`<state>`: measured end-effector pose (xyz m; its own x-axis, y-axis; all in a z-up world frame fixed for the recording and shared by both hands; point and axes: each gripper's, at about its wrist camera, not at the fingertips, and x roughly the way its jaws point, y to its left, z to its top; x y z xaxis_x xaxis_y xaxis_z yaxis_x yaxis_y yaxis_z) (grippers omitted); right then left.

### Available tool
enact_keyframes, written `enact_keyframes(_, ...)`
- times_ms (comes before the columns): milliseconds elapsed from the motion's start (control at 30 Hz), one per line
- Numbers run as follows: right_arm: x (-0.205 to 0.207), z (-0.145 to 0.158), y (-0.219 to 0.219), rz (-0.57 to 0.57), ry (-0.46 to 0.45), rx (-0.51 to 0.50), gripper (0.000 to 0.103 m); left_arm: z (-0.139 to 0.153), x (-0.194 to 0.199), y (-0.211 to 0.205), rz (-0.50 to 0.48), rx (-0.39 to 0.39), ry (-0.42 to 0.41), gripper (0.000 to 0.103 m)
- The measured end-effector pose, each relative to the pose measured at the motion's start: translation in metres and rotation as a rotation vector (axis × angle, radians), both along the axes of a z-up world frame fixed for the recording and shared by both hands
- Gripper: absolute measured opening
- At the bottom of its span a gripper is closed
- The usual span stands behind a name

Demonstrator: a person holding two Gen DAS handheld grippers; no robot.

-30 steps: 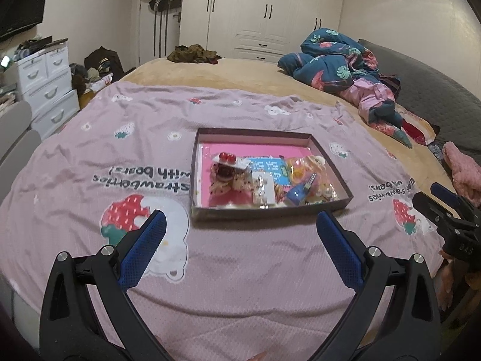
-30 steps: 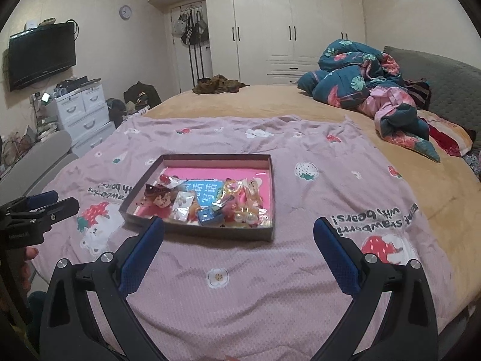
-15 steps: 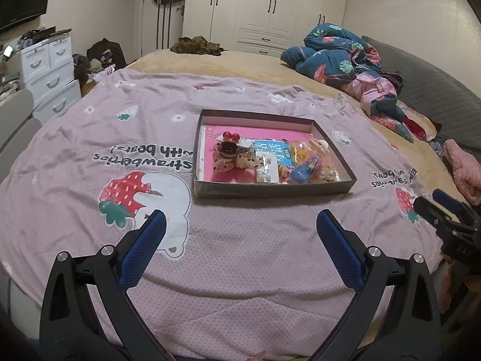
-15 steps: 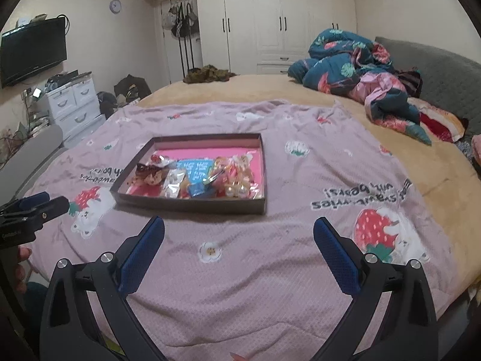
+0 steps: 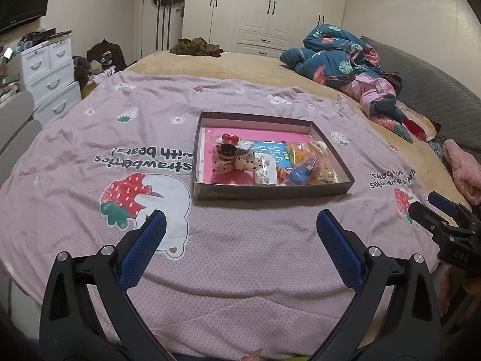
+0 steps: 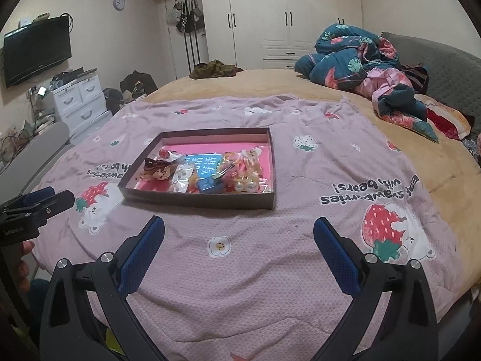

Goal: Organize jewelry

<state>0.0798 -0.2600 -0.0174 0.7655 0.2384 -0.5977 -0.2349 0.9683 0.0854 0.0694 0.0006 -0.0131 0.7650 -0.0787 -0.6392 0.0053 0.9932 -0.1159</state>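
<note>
The box (image 5: 272, 192) is a flat, low cardboard tray w/ dark sides & a pink floor. It sits in the middle of the blanket (image 5: 240, 258), ahead of both grippers. Inside is a heap of small jewelry (image 5: 264, 159): shiny plastic bags, a blue card (image 5: 270, 150), a brown bow (image 5: 228, 153), two red balls (image 5: 230, 138), a small blue box (image 5: 297, 177) & white pearls (image 6: 245, 186). The stuff fills the near & right part; the far strip of pink floor is bare.

The blanket is soft, pale purple, bumpy w/ tiny dots, w/ strawberry and bear pics. It's flat all round the box, lots of room on every side.

L gripper (image 5: 240, 231) is spread wide, blue ribbed pads, black frame, holding nothing, above the blanket near the box's front edge. R gripper (image 6: 239, 236) is spread wide too, nothing in it, near the box's front right corner.

Past the blanket is a tan sheet (image 6: 270, 84), a lumpy quilt (image 6: 354, 57) & white closet doors (image 6: 288, 15).
</note>
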Motion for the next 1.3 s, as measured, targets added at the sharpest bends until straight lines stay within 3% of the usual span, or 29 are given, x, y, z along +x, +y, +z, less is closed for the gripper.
enact_keyframes(1300, -0.0023, 0.0025, 0.0041, 0.027, 0.002, 0.002, 0.099, 0.0029, -0.0037, -0.0015, 0.001, 0.004, 0.006, 0.094)
